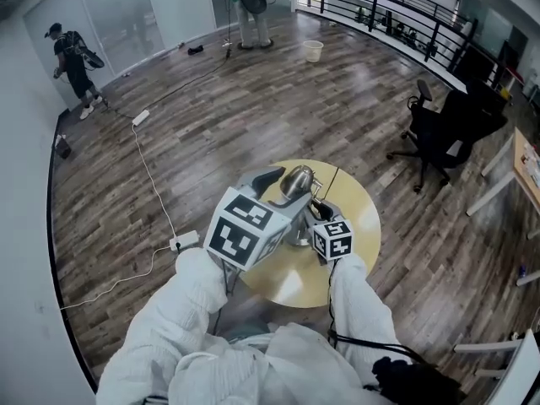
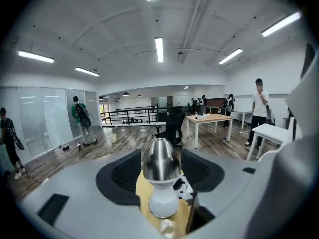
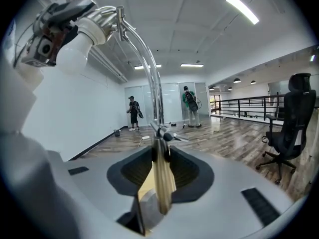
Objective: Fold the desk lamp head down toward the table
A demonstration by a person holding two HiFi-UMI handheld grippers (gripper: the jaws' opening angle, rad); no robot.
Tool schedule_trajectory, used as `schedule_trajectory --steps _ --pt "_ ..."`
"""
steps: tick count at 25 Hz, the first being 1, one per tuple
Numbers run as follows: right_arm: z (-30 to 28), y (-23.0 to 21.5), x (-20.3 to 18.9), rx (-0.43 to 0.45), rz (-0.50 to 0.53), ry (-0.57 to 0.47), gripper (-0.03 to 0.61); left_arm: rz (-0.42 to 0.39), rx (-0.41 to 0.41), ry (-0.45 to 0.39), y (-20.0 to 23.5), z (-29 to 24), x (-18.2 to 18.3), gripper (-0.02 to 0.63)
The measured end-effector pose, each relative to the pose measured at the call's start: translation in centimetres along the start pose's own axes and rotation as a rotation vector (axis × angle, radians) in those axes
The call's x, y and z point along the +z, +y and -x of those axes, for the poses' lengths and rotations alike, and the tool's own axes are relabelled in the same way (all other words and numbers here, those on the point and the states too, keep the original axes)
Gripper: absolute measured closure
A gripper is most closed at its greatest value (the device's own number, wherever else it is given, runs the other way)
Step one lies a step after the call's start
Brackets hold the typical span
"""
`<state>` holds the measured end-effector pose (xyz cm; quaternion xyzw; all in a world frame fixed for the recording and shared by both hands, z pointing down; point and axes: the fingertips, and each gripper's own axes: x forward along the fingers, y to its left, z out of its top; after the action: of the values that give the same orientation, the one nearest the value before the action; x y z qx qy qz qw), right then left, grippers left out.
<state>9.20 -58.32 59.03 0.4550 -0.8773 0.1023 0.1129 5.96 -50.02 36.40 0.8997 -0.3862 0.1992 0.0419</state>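
Note:
A desk lamp stands on the round yellow table (image 1: 359, 226). Its silver head (image 1: 297, 180) with a white bulb (image 2: 163, 199) points toward me in the left gripper view. My left gripper (image 2: 159, 176) is raised to the head (image 2: 158, 159), which sits between the open jaws with a little room on each side. My right gripper (image 3: 160, 171) is lower, shut on the lamp's upright stem (image 3: 162, 183), which fills the gap between its pads. Above it the chrome arm (image 3: 144, 49) curves up to the bulb (image 3: 75, 51). In the head view both marker cubes cover the lamp base.
A black office chair (image 1: 439, 133) stands right of the table, and a desk edge (image 1: 527, 163) lies further right. A white cable with a power strip (image 1: 183, 241) runs over the wood floor at left. People stand far off by glass walls. A railing (image 1: 396, 11) rims the back.

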Motion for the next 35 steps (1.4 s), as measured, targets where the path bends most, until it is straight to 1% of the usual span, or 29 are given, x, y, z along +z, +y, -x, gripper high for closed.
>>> schedule_trajectory --steps 2,5,7,9,13,17,22,25,27,32,35 --pt "0.0 -0.1 0.0 0.001 0.000 -0.001 0.460 -0.014 0.004 0.022 0.2 -0.6 0.4 0.360" --pt "0.0 -0.3 -0.1 0.003 -0.001 -0.003 0.462 0.013 -0.018 0.046 0.0 -1.2 0.6 0.362" --pt "0.0 -0.3 0.0 0.005 -0.003 -0.003 0.460 0.026 -0.030 0.055 -0.1 -1.2 0.5 0.388" --pt "-0.1 -0.2 0.0 0.007 -0.003 -0.005 0.462 0.018 -0.031 0.070 -0.1 -1.0 0.4 0.390" --pt "0.0 -0.2 0.1 0.013 -0.001 -0.014 0.460 0.014 -0.041 0.110 -0.3 -0.1 -0.7 0.391" --pt "0.2 -0.3 0.1 0.022 0.001 -0.034 0.460 0.012 -0.042 0.141 -0.9 0.9 -2.7 0.391" --pt "0.0 -0.4 0.0 0.037 0.010 -0.043 0.462 -0.005 -0.026 0.203 -1.2 2.0 -6.7 0.390" --pt "-0.2 -0.4 0.0 0.039 0.009 -0.045 0.460 -0.003 -0.023 0.231 -1.3 2.3 -9.2 0.390" --pt "-0.2 -0.4 0.0 0.036 0.007 -0.048 0.460 -0.001 -0.007 0.253 -1.2 2.5 -11.0 0.390" --pt "0.0 -0.4 0.0 0.034 0.015 -0.046 0.460 -0.006 0.009 0.333 -1.8 1.8 -17.2 0.391" --pt "0.0 -0.4 0.1 0.034 0.024 -0.039 0.460 -0.004 0.019 0.336 -2.1 0.7 -20.2 0.390"
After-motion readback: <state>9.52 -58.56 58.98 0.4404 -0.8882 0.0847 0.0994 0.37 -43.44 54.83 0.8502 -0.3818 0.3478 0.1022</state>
